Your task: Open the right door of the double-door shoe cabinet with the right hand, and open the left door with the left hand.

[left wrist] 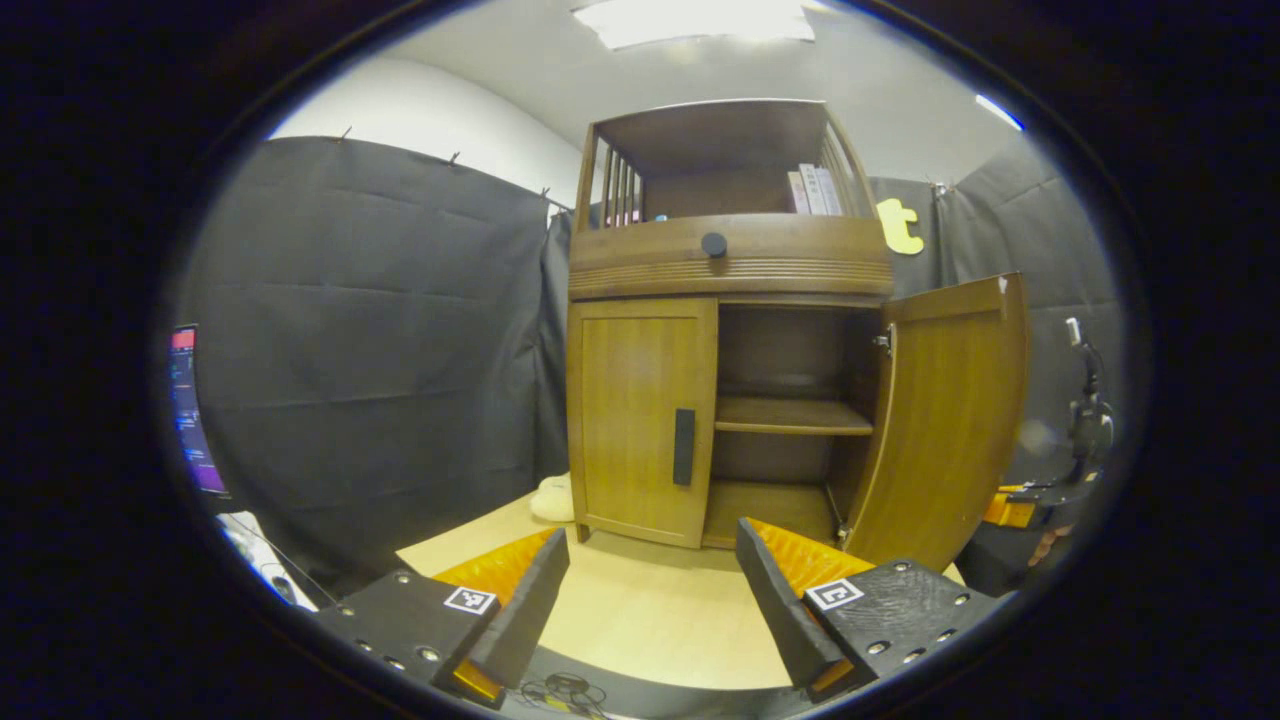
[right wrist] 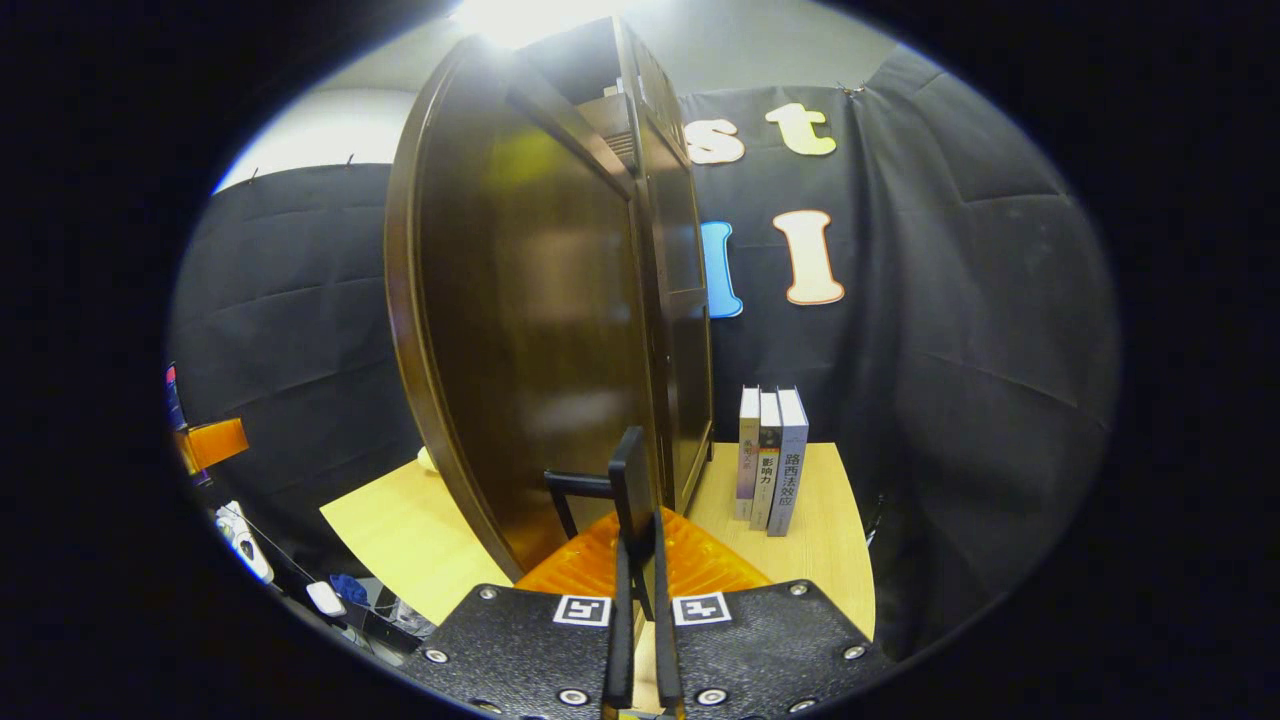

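The wooden shoe cabinet [left wrist: 730,270] stands ahead in the left gripper view. Its left door [left wrist: 640,420] is closed, with a dark upright handle [left wrist: 683,446]. The right door [left wrist: 950,420] is swung wide, baring the inner shelf [left wrist: 790,415]. My left gripper [left wrist: 650,600] hangs open and empty in front of the cabinet, well short of the left handle. In the right gripper view the right door [right wrist: 530,320] looms close, and my right gripper [right wrist: 640,560] is shut on its dark bar handle [right wrist: 630,475]. Far right in the left gripper view, that right gripper [left wrist: 1025,508] shows beside the door's edge.
Three books [right wrist: 770,460] stand on the pale floor board [right wrist: 820,530] to the right of the cabinet. More books [left wrist: 815,190] sit on the top shelf above a drawer knob [left wrist: 714,244]. A screen [left wrist: 190,410] glows at far left; a stand [left wrist: 1085,410] rises at right.
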A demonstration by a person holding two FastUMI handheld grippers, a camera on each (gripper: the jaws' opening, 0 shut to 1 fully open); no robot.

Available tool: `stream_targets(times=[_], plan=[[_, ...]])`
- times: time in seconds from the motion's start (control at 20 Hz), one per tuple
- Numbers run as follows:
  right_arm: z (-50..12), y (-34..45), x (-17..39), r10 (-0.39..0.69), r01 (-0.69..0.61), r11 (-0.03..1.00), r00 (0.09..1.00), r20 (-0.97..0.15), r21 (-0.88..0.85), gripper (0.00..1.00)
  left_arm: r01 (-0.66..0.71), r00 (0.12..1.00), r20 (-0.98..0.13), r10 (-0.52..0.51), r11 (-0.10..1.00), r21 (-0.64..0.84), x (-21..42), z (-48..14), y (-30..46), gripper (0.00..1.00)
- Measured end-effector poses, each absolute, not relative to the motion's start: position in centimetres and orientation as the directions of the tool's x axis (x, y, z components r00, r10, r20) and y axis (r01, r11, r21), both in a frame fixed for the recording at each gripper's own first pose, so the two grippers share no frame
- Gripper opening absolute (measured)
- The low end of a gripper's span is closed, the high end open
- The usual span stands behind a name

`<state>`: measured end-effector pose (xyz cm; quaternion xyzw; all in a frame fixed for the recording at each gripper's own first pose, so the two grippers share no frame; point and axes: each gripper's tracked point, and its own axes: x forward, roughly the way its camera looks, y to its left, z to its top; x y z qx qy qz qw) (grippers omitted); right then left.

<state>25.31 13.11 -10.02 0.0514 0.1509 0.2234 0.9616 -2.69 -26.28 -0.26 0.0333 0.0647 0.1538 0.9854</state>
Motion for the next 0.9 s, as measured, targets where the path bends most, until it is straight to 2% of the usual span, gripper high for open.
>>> stream_targets(times=[0.05, 0.1, 0.25, 0.4, 0.5, 0.55, 0.6, 0.9], plan=[[-9.8, 12.9, 25.1, 0.443, -0.411, 0.896, 0.858, -0.26, 0.171, 0.09, -0.29, 0.947, -0.122, 0.298, 0.954, 0.082, -2.5, -0.4, -26.4, 0.96], [-9.7, 12.8, 25.3, 0.435, -0.407, 0.9, 0.864, -0.252, 0.159, 0.16, -0.277, 0.95, -0.125, 0.285, 0.958, 0.077, -2.6, -0.5, -26.4, 1.0], [-9.6, 11.6, 25.9, 0.387, -0.37, 0.922, 0.889, -0.244, 0.115, 0.32, -0.232, 0.963, -0.13, 0.237, 0.971, 0.058, -1.8, -0.4, -26.6, 1.0], [-9.3, 10.5, 25.9, 0.307, -0.289, 0.951, 0.921, -0.239, 0.109, 0.77, -0.172, 0.976, -0.129, 0.177, 0.984, 0.048, 1.0, -0.5, -25.3, 1.0], [-9.3, 9.9, 25.9, 0.245, -0.225, 0.968, 0.938, -0.246, 0.107, 0.92, -0.117, 0.985, -0.125, 0.122, 0.992, 0.044, 4.1, -0.6, -23.7, 0.96], [-9.2, 9.3, 25.8, 0.196, -0.178, 0.98, 0.948, -0.25, 0.093, 0.94, -0.088, 0.988, -0.126, 0.094, 0.995, 0.048, 5.8, -0.7, -23.0, 0.96], [-9.3, 8.2, 25.7, 0.135, -0.12, 0.99, 0.956, -0.262, 0.074, 0.95, -0.063, 0.988, -0.14, 0.07, 0.997, 0.054, 8.4, -0.6, -21.8, 1.0], [-8.8, 6.0, 22.0, -0.161, 0.193, 0.978, 0.942, -0.295, 0.082, 0.96, 0.105, 0.982, -0.168, -0.084, 0.988, 0.117, 18.1, -1.5, -20.0, 1.0]])
